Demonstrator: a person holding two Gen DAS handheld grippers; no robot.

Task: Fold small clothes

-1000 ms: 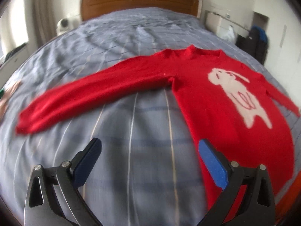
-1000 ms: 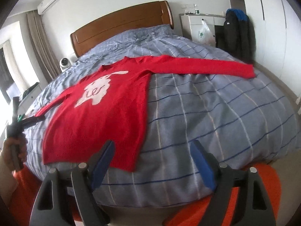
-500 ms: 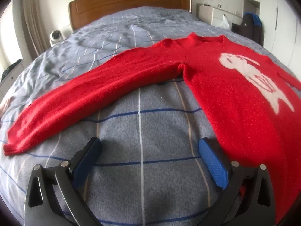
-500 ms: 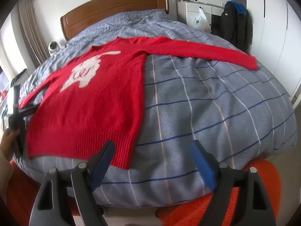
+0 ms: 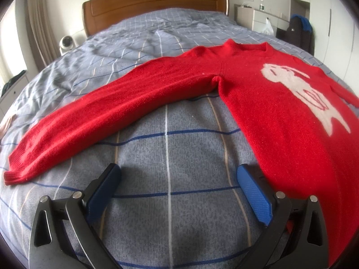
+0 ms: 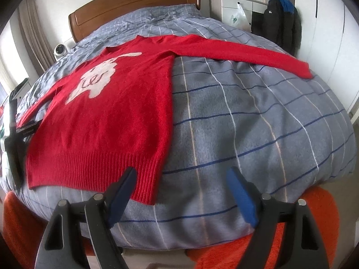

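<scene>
Over the bed (image 5: 170,134), both the left gripper (image 5: 177,183) and right gripper (image 6: 181,190) hover wide open, empty, beside the red sweater (image 6: 116,121).

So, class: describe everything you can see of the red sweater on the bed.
The red sweater is a fuzzy-looking knit with a white animal figure on the chest, a round neckline and a ribbed hem. It lies flat, front up, unfolded, on the grey checked duvet, both sleeves spread wide; the hem is at the bed's near edge. Neither hand-held gripper holds it.
</scene>
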